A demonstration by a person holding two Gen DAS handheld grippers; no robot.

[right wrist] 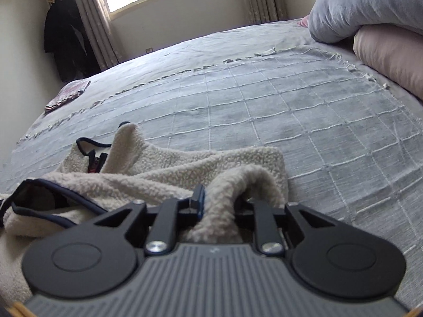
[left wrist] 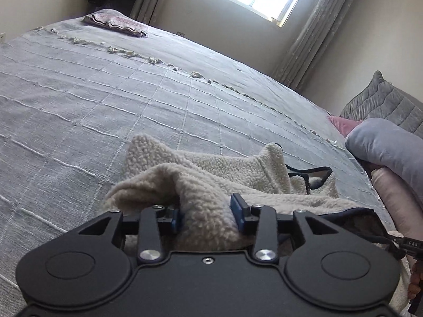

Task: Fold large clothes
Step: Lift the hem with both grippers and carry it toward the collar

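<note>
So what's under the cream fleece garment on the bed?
The fleece garment lies on a grey grid-stitched bedspread, visible all around it. Directly beneath its bunched folds nothing can be seen. Both the left gripper and right gripper pinch its near edge.

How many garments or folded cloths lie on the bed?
2: the fleece jacket near the tongs, and a folded pink cloth at the far corner. Others may be hidden.

Left tool: black body, blue pads, silver screws. Right tool: black arms, ribbed grey housing, blue pad.
</note>
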